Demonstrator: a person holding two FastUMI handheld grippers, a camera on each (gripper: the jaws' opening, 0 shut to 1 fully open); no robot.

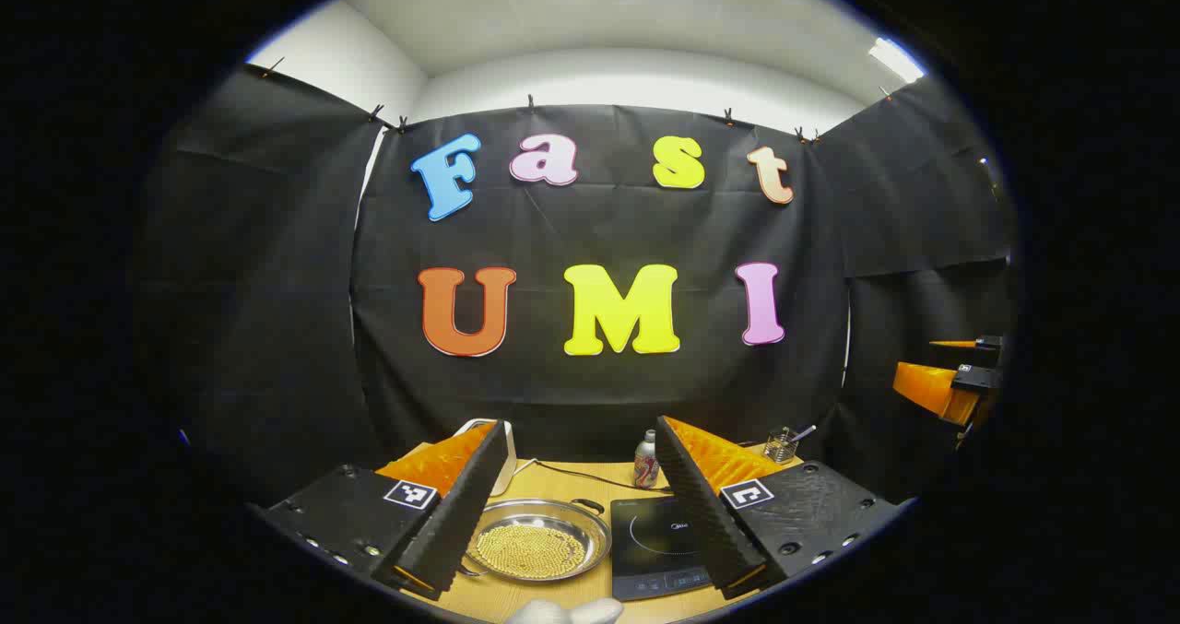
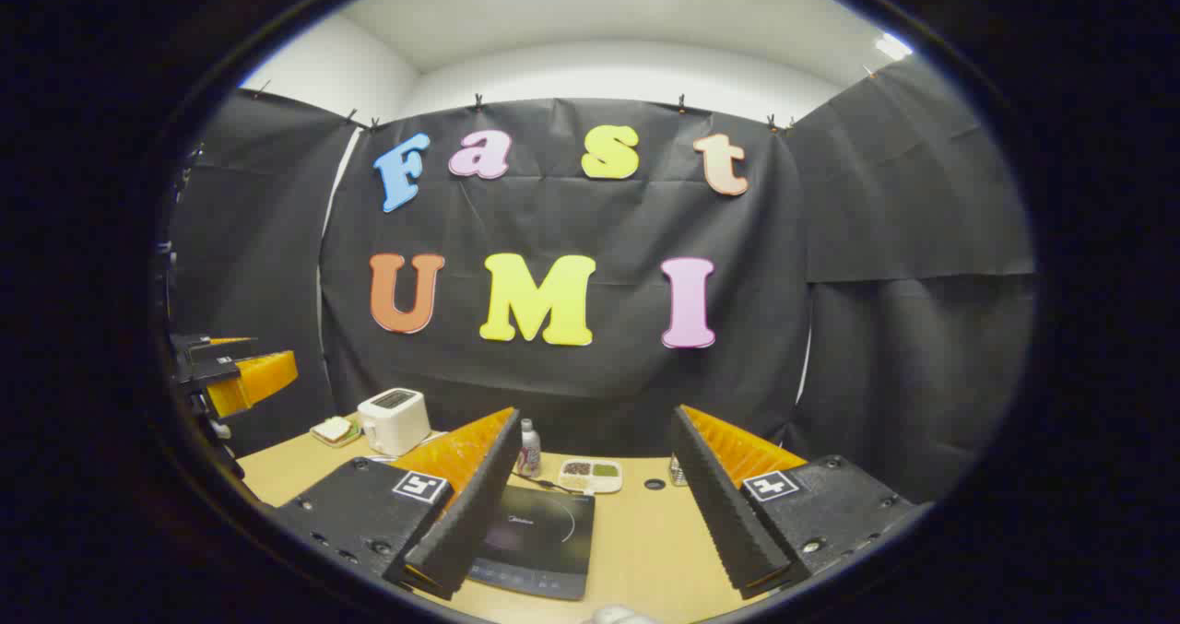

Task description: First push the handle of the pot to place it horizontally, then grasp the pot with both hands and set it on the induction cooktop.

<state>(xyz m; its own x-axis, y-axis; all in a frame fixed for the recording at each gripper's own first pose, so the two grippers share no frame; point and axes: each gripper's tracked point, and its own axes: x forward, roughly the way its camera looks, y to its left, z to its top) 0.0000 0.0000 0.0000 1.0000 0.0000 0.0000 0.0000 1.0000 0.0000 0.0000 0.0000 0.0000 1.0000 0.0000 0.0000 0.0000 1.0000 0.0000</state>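
Note:
The pot (image 1: 539, 539) is a shallow steel pan full of small golden beads, with a dark loop handle (image 1: 587, 506) at its far right rim. It rests on the wooden table just left of the black induction cooktop (image 1: 659, 532). My left gripper (image 1: 581, 423) hovers open above the table's near side, and the pot lies low between its fingers, below them. At the right edge of this view my right gripper (image 1: 949, 380) hangs in the air. In the right gripper view my right gripper (image 2: 597, 412) stands open over the cooktop (image 2: 539, 536), with the left gripper (image 2: 235, 366) at far left.
A white toaster (image 2: 394, 419) and a plate with a sandwich (image 2: 335, 431) stand at the table's back left. A small bottle (image 1: 646, 461), a divided snack tray (image 2: 591, 475) and a wire utensil holder (image 1: 782, 444) line the back edge. A cord runs behind the cooktop.

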